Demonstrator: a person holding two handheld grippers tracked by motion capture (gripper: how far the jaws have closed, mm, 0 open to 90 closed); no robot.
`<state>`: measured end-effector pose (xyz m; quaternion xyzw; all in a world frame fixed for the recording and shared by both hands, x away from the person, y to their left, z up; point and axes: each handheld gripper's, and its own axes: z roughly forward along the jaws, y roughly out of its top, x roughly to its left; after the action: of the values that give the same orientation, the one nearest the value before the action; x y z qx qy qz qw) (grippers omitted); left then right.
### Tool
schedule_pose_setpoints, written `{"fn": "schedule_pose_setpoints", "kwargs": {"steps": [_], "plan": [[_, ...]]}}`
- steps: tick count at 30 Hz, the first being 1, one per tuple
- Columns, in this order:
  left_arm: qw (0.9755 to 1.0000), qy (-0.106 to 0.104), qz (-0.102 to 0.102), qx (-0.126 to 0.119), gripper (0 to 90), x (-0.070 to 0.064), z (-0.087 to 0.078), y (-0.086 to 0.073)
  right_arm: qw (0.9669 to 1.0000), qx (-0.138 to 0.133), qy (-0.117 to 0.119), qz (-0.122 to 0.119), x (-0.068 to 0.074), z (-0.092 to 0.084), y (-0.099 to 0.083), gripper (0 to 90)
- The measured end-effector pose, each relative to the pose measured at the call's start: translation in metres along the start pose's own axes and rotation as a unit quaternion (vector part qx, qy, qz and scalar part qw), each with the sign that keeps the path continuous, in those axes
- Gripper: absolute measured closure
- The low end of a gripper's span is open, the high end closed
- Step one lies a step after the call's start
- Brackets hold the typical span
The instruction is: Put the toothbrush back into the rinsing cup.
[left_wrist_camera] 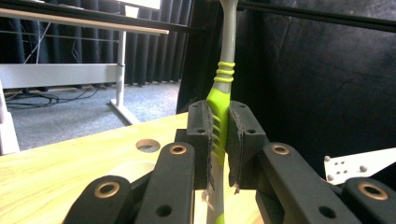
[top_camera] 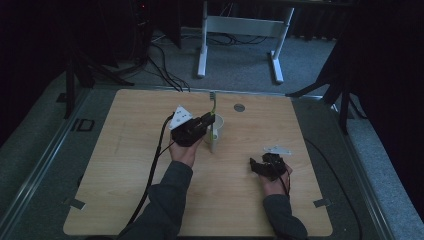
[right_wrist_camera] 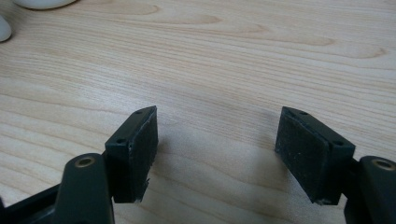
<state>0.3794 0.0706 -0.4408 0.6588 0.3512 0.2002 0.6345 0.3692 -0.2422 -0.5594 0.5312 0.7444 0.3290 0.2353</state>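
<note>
A green and grey toothbrush [top_camera: 213,107] stands upright in a white cup [top_camera: 216,133] near the middle of the wooden table [top_camera: 125,165]. My left gripper [top_camera: 206,123] is shut on the toothbrush handle [left_wrist_camera: 220,116], its pads [left_wrist_camera: 239,140] pressing the green grip from both sides just above the cup. My right gripper [top_camera: 257,165] rests low over the table at the right, jaws open, with bare wood between its pads [right_wrist_camera: 140,144]. The cup's base [right_wrist_camera: 42,3] shows at the top left of the right gripper view.
A round metal grommet [top_camera: 239,107] sits in the table near its far edge. Beyond the table are a white desk frame [top_camera: 240,30], cables on the carpet and black tripod legs at both sides.
</note>
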Motion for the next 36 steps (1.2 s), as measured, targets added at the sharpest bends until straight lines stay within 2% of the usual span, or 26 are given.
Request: {"fn": "schedule_pose_setpoints", "kwargs": {"steps": [15,36], "plan": [[0.9999,0.002,-0.004,-0.009,80.6,0.000,0.009,0.007,1.0000,0.000,0.000,0.000,0.000,0.000,0.000,29.4],[0.9999,0.013,-0.006,-0.002,80.4,0.010,0.023,-0.004,1.0000,0.000,0.000,0.000,0.000,0.000,0.000,29.4]]}}
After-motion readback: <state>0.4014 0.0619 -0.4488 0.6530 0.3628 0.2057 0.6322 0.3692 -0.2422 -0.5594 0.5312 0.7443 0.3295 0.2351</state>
